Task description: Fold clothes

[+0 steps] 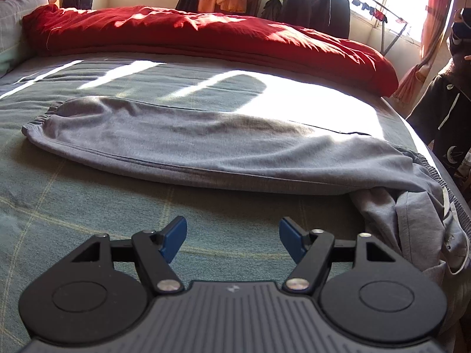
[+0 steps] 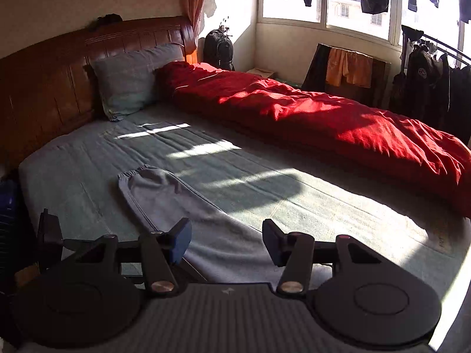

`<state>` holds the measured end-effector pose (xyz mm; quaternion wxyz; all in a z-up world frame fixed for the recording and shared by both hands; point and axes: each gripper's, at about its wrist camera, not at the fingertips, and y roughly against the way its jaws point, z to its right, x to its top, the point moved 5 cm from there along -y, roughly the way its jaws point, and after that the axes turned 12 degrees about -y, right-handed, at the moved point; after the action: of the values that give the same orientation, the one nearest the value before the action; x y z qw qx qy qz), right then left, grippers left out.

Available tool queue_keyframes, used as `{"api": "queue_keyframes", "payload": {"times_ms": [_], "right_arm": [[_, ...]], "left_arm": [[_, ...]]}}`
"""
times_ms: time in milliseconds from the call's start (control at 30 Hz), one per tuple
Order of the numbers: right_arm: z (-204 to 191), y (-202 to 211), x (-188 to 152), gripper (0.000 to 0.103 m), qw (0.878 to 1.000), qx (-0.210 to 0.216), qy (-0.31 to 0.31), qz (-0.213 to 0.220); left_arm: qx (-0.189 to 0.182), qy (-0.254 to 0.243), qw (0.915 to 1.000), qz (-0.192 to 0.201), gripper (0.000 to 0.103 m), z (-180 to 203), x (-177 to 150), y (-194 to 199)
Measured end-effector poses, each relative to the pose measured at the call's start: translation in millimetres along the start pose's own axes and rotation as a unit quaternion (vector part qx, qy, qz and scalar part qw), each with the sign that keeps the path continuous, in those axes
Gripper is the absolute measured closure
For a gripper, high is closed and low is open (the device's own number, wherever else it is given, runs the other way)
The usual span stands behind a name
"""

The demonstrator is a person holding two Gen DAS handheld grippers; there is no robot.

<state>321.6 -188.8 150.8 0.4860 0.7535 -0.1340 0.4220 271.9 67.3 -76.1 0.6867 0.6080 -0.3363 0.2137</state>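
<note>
Grey sweatpants (image 1: 206,144) lie stretched across the green bedsheet (image 1: 73,200), legs stacked, cuffs at the left, waist bunched at the bed's right edge. My left gripper (image 1: 233,235) hovers open over bare sheet, just short of the pants' near seam, with nothing between its blue pads. In the right wrist view the same sweatpants (image 2: 188,211) run from the cuff at upper left toward the camera. My right gripper (image 2: 226,241) is open above the wide part of the pants, holding nothing. The left gripper's body (image 2: 50,235) shows at the left edge.
A red duvet (image 1: 206,38) lies rolled along the bed's far side. A grey pillow (image 2: 132,79) leans on the wooden headboard (image 2: 59,70). A person in a dark hoodie (image 1: 444,117) stands at the right. A backpack (image 2: 219,48) and hanging clothes (image 2: 426,88) stand by the window.
</note>
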Motion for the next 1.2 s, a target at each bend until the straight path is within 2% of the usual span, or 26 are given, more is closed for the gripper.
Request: {"api": "queue_keyframes", "payload": {"times_ms": [100, 267, 333, 367, 500, 667, 900, 1033, 1100, 1200], "right_arm": [[-15, -32, 15, 0.045, 1.0, 0.013, 0.019, -0.02], [-24, -107, 55, 0.045, 0.998, 0.002, 0.057, -0.038], [-21, -148, 64, 0.038, 0.994, 0.006, 0.091, -0.06], [-19, -170, 65, 0.038, 0.991, 0.007, 0.111, -0.073], [3, -263, 39, 0.038, 0.979, -0.007, 0.156, -0.131], [42, -340, -5, 0.039, 0.975, 0.008, 0.126, -0.181], [61, -364, -26, 0.041, 0.975, 0.056, 0.101, -0.191], [53, -367, -38, 0.041, 0.972, 0.061, 0.13, -0.185], [51, -367, -36, 0.041, 0.972, 0.061, 0.134, -0.183], [56, -362, -25, 0.041, 0.977, 0.082, 0.101, -0.171]], "left_arm": [[0.005, 0.009, 0.9999, 0.009, 0.033, -15, 8, -2], [0.032, 0.016, 0.9986, 0.039, 0.033, -52, 40, -8], [0.041, 0.024, 0.9982, 0.037, 0.033, -65, 43, -16], [0.045, 0.027, 0.9979, 0.037, 0.033, -72, 44, -20], [0.059, 0.035, 0.9973, 0.024, 0.032, -94, 41, -37], [0.073, 0.034, 0.9967, -0.003, 0.033, -114, 27, -58], [0.079, 0.022, 0.9967, 0.003, 0.032, -122, 28, -59], [0.083, 0.018, 0.9964, 0.002, 0.032, -126, 29, -58], [0.085, 0.02, 0.9962, 0.004, 0.032, -132, 31, -56], [0.082, 0.024, 0.9963, 0.01, 0.032, -145, 37, -49]]}}
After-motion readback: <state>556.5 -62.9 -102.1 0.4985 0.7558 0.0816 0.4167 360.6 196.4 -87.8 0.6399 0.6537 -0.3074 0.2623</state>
